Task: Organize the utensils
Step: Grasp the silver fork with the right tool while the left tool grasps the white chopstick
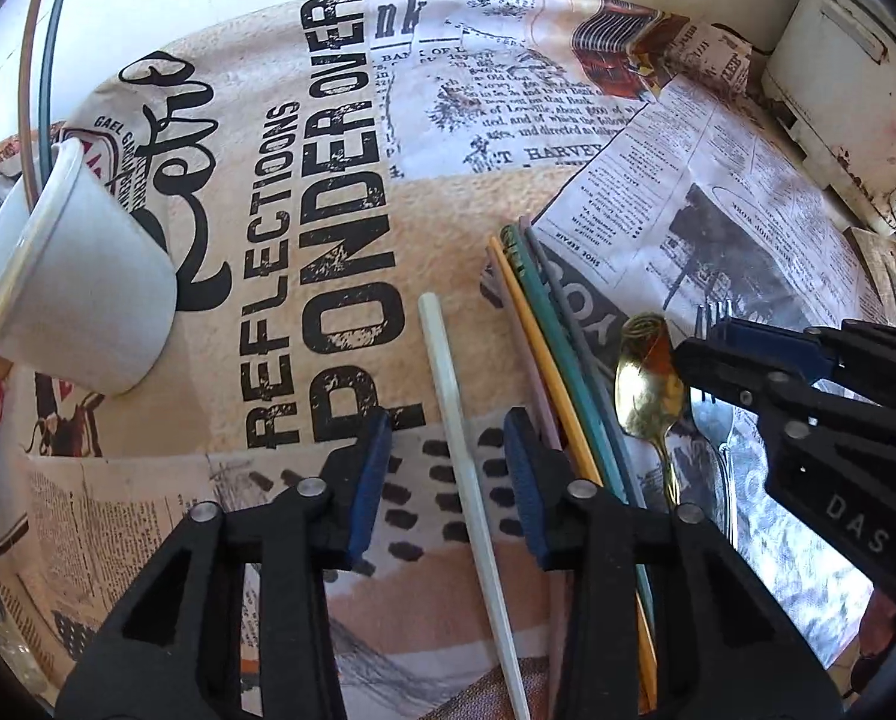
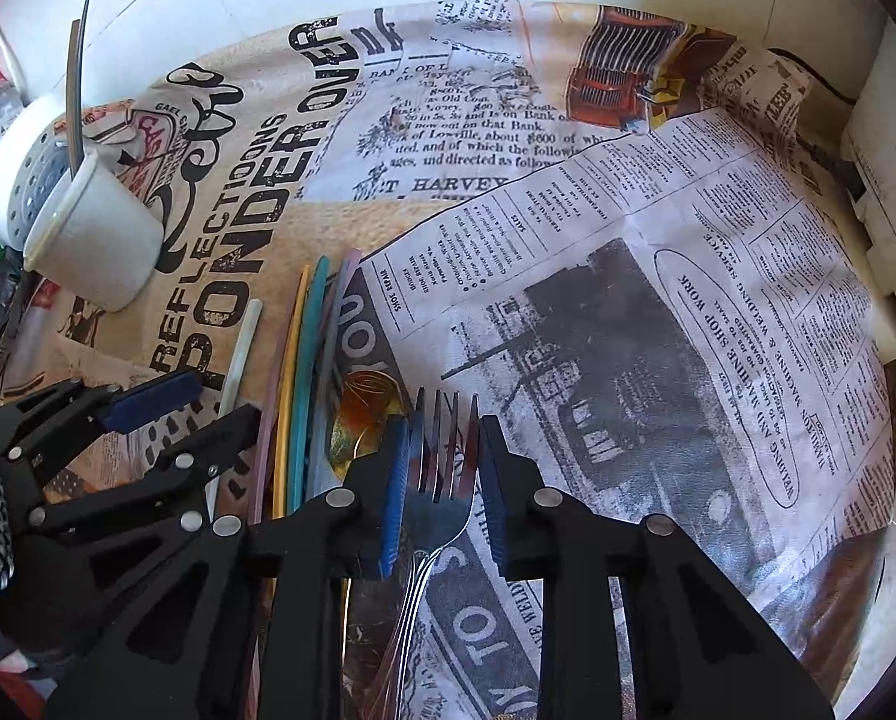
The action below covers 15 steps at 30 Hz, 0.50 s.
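My left gripper (image 1: 448, 426) straddles the white straw (image 1: 457, 420), fingers spread, its long axis running straight between them; right gripper (image 2: 439, 450), likewise spread, brackets the fork (image 2: 442, 480) on the surface.

Tablecloth (image 1: 304, 372) print: "REFLECTIOONS", "PONDER OVER", "T HARVEY", "BANK OF".
Same cloth, right wrist view: "WELDING AND MACHINE SHOP WORK", "SHOE REPAIR", "of Lowville, about $600".
Right gripper (image 1: 697, 363) body: "DAS".
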{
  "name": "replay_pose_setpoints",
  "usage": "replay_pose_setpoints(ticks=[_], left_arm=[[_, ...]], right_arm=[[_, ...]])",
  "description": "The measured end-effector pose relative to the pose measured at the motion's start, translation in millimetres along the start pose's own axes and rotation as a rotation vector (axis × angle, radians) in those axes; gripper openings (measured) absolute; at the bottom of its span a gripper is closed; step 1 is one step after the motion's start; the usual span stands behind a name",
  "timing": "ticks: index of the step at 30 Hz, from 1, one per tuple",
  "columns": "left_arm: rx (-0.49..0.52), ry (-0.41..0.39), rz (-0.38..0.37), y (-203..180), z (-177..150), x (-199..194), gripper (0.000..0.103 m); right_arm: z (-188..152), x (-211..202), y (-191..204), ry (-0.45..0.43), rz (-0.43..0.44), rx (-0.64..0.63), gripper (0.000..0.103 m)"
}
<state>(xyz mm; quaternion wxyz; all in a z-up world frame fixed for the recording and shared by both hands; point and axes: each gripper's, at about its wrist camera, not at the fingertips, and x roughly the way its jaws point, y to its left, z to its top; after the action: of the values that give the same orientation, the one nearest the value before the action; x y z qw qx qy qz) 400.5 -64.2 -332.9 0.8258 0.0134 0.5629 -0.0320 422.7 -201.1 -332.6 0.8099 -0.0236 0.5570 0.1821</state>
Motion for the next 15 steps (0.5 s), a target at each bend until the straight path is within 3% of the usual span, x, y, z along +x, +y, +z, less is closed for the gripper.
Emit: replay_pose_setpoints(ticks=[4,6,15], left_arm=[[0.007,-0.004,-0.001,-2.2,1.7,0.6,0.013],[0.007,-0.003,-0.001,-2.7,3.1,1.5,0.007],[-0.071,0.018,-0.045,7.8,4.5,1.3,0.005]], right_arm=[[-1.2,-6.6,-5.7,-0.014,0.020,0.005,0.021],[-1.0,-10.3,-6.7,-0.024,0.022,0.005,0.021],[-0.1,-34.0,-4.6,-0.079,0.040,0.002,0.021]])
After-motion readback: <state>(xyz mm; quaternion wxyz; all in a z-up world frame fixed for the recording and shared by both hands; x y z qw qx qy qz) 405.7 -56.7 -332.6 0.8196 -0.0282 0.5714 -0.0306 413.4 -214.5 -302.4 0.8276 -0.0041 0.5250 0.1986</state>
